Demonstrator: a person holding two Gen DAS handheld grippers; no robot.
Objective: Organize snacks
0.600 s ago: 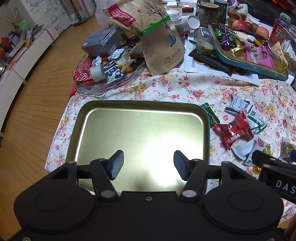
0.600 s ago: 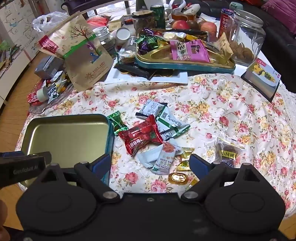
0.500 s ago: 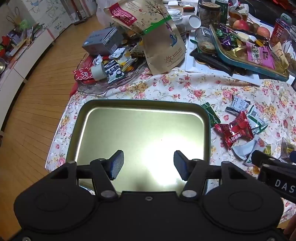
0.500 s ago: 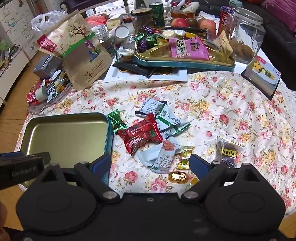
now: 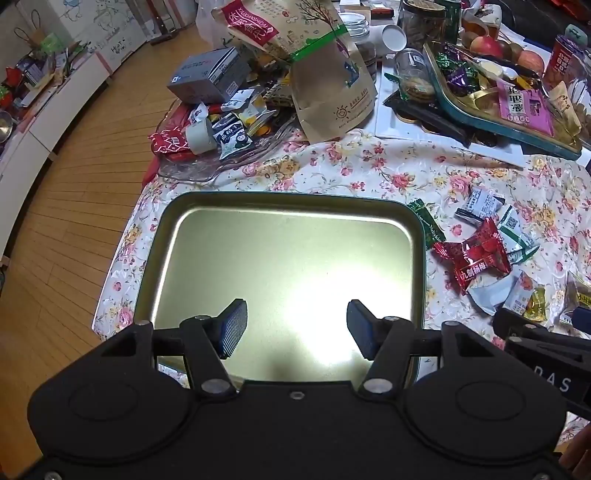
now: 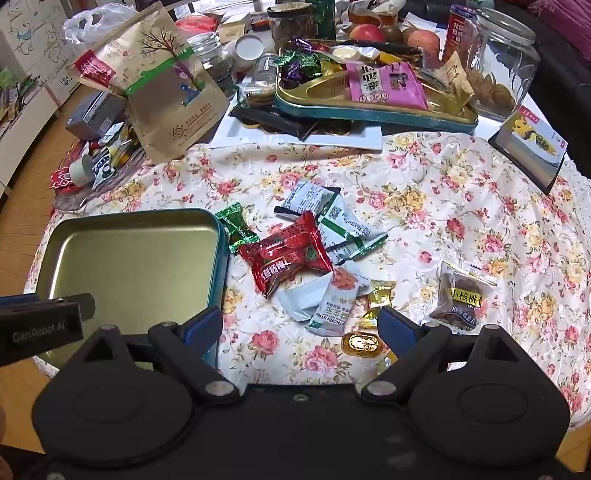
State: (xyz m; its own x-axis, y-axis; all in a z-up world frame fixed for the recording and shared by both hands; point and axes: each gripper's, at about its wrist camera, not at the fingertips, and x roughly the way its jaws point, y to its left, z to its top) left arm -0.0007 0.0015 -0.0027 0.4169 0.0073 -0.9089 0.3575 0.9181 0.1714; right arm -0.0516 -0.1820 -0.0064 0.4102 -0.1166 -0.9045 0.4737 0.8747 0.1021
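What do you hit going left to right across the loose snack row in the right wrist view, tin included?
Empty tin tray → green candy wrapper → red plum candy packet → gold foil candy → walnut cake packet. The white and green sachets overlap the red packet, so they are left out.

Warm wooden plank floor (image 5: 74, 192) running along the left, beside the table under a floral tablecloth (image 6: 461, 206). Low white cabinets (image 5: 48, 107) far left, against a white wall with cartoon drawings (image 5: 107, 22). Dark sofa (image 6: 565, 55) at far right.
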